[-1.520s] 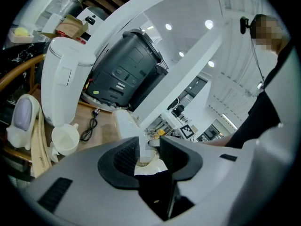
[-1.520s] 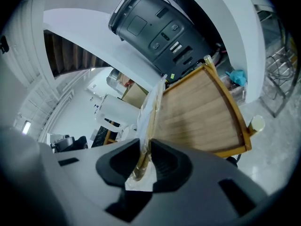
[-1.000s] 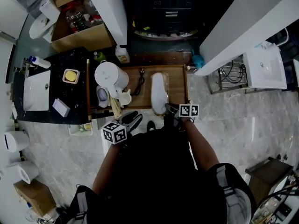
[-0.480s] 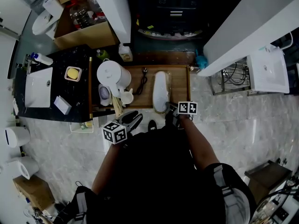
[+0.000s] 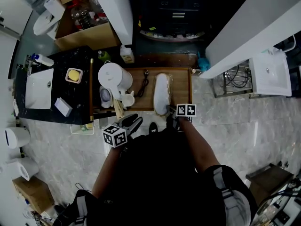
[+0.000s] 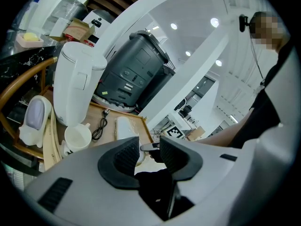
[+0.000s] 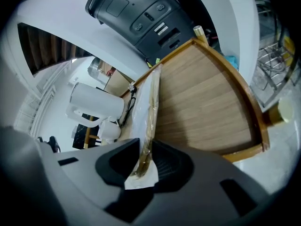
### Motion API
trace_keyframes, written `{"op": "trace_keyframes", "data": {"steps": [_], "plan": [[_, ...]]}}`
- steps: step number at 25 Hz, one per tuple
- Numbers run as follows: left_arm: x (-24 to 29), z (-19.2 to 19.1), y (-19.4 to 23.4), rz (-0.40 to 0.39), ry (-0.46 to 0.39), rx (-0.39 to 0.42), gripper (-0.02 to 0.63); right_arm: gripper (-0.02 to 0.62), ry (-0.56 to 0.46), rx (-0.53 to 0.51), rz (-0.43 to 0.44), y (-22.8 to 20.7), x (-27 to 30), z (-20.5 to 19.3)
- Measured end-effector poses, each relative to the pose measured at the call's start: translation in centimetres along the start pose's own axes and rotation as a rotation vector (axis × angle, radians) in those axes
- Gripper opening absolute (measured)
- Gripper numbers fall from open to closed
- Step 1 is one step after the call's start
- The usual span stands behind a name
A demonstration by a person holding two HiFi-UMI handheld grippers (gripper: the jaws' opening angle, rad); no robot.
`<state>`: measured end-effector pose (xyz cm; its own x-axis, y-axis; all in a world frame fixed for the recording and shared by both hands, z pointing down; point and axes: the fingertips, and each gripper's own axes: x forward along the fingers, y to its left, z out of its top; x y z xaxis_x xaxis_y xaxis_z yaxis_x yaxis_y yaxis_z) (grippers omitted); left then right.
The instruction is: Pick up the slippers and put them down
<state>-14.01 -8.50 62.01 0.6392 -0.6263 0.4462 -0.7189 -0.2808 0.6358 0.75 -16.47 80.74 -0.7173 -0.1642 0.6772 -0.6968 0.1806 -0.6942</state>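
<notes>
A pair of white slippers (image 5: pixel 162 92) in clear plastic wrap lies lengthwise on the wooden tray table (image 5: pixel 181 86). My right gripper (image 5: pixel 168 110) is at its near end, at the table's front edge. In the right gripper view the pack (image 7: pixel 149 112) runs away from the right gripper (image 7: pixel 146 157), whose pads are shut on its thin near edge. Those jaws have just eased open slightly with the pack still between them. My left gripper (image 5: pixel 134 120) hangs in front of the table, left of the slippers. The left gripper (image 6: pixel 149 149) is open and holds nothing.
A white kettle (image 5: pixel 112 76), a white cup (image 5: pixel 126 99) and a black cable (image 5: pixel 141 83) fill the table's left half. A large black appliance (image 5: pixel 171 13) stands behind the table. A dark counter with a sink (image 5: pixel 37 89) is to the left, a wire rack (image 5: pixel 230 79) to the right.
My right gripper has sunk a little toward the table's front edge with the pack's near end in it. The left gripper has stayed where it was.
</notes>
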Motion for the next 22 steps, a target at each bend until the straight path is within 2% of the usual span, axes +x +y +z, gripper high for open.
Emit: {"op": "trace_keyframes", "data": {"steps": [5, 9, 14, 22], "plan": [[0.1, -0.2, 0.1, 0.000, 0.006, -0.002, 0.141, 0.098, 0.013, -0.044, -0.046, -0.5, 0.3, -0.1], [0.0, -0.3, -0.1, -0.001, 0.007, -0.001, 0.141, 0.132, 0.020, -0.097, -0.087, -0.9, 0.3, -0.3], [0.3, -0.3, -0.1, -0.007, 0.008, -0.002, 0.141, 0.179, 0.025, -0.130, -0.085, -0.6, 0.3, -0.2], [0.8, -0.2, -0.4, -0.020, 0.008, 0.003, 0.141, 0.186, -0.010, -0.144, -0.083, -0.5, -0.5, 0.7]]}}
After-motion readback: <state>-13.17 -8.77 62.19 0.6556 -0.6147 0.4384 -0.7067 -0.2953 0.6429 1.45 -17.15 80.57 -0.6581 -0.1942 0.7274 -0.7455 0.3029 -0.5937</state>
